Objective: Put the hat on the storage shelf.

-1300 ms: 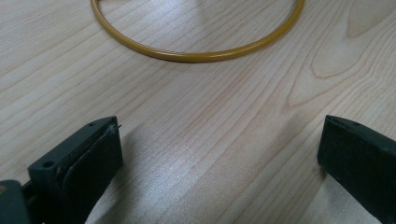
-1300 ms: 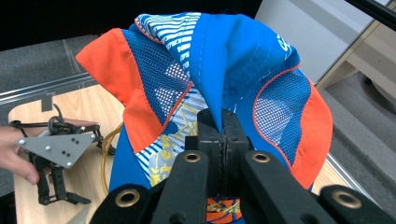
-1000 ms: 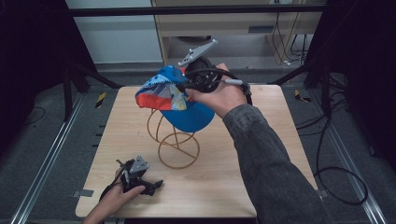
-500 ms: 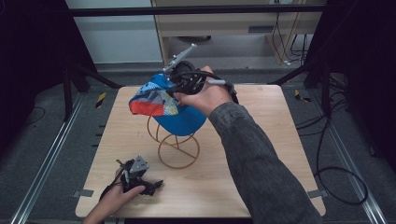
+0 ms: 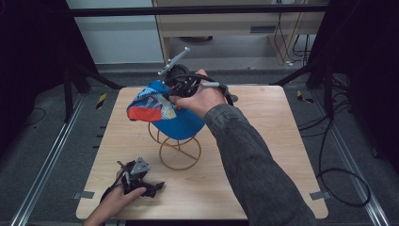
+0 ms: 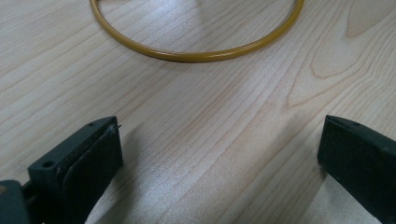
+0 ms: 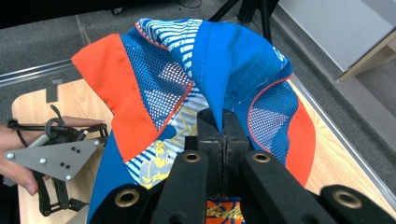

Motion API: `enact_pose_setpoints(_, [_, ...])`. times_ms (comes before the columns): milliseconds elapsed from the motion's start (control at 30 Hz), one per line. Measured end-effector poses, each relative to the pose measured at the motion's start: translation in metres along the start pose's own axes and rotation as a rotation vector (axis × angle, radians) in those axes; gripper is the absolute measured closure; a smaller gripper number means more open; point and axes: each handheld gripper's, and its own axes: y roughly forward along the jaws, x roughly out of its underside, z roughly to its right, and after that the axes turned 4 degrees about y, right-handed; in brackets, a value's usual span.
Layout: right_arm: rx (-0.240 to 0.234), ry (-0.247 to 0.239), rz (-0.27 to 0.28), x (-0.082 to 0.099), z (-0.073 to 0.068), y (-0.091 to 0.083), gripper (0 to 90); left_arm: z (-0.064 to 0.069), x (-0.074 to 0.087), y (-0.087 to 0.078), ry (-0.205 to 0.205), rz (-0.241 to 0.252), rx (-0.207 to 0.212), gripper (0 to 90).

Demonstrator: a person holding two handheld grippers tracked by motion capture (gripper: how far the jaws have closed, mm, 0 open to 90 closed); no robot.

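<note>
Right claw (image 7: 223, 122) pinches the cap (image 5: 162, 109) above the wire stand (image 5: 179, 149).

Your high view looked forward and down from above your side of the table (image 5: 263, 179), taking in the whole top, floor and shelving beyond. Your left gripper view sat low and very near the tabletop, facing along its jaws at the wire stand (image 6: 196, 55) ring in the upper frame. Your right gripper view looked down close on the cap (image 7: 224, 70). Both shared stand, cap and table with the high view.
</note>
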Motion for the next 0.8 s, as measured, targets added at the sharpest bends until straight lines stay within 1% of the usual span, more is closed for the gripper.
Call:
enact_pose_setpoints(133, [-0.006,-0.004,0.002,-0.002,-0.002,0.002,89.6,0.0,0.0,0.0,0.0,0.0,0.0,0.0])
enact_pose_setpoints(433, [-0.019,-0.013,-0.022,-0.003,-0.007,0.012,89.1,0.0,0.0,0.0,0.001,-0.001,0.0,0.0])
enact_pose_setpoints(800, [-0.038,-0.003,-0.027,0.004,-0.005,0.017,88.0,0.001,0.001,-0.001,-0.003,0.002,-0.001,0.0])
